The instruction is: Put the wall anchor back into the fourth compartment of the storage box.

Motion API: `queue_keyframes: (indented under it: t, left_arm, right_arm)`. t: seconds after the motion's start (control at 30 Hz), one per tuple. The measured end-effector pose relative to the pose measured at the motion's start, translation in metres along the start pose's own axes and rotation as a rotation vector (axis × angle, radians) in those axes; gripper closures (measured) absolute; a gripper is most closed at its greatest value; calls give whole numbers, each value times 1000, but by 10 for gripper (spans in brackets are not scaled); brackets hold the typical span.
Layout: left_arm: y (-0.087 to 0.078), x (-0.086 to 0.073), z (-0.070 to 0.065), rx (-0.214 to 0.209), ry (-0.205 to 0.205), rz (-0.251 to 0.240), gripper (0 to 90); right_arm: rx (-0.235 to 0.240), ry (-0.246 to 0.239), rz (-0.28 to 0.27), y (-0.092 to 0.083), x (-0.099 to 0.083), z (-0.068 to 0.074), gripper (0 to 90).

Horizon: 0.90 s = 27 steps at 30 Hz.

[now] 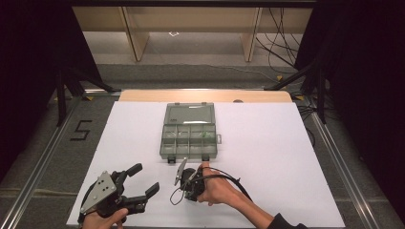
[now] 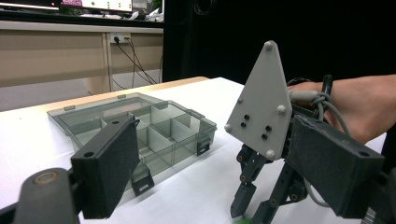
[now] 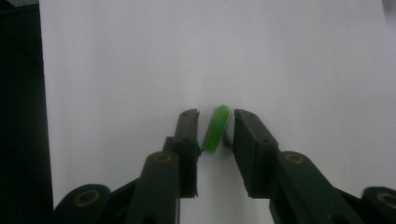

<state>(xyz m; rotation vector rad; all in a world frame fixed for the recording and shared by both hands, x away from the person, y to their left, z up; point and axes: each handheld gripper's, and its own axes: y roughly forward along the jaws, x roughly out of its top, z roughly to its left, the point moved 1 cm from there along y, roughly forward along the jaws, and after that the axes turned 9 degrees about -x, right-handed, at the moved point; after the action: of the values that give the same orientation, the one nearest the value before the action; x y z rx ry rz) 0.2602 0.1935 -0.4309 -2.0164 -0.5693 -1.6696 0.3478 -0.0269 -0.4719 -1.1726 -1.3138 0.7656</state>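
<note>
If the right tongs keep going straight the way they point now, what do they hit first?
The small green piece lying between the right tongs' open jaws, and the white table it rests on. They point steeply down at the surface, so contact looks close, though depth is hard to judge.

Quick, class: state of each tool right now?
Left tool: open, empty.
Right tool: jaws close around a small green piece on the table, gaps visible; not gripping.

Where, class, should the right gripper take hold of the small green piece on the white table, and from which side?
Grip the green piece across its narrow width, coming straight down from above. It is thin and elongated on the table, and the right gripper already has one jaw on each long side, not yet visibly closed.
</note>
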Motion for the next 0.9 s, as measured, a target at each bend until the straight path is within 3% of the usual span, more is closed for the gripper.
queue_keyframes:
  t: [0.07, 0.1, 0.27, 0.37, 0.6, 0.9]
  left_arm:
    - [0, 0, 0, -1, 0, 0, 158]
    - [0, 0, 0, -1, 0, 0, 158]
    - [0, 0, 0, -2, 0, 1, 158]
    - [0, 0, 0, -2, -1, -1, 158]
    - [1, 0, 0, -13, 1, -19, 158]
    - [0, 1, 0, -3, 0, -4, 158]
  right_arm:
    - [1, 8, 1, 0, 0, 0, 769]
    - [0, -10, -7, 1, 0, -2, 778]
    - [-4, 13, 4, 1, 1, -1, 838]
    - [-8, -10, 3, 1, 1, -2, 841]
    - [-26, -7, -16, -3, 1, -8, 842]
    - [-59, 34, -60, -20, -3, -23, 842]
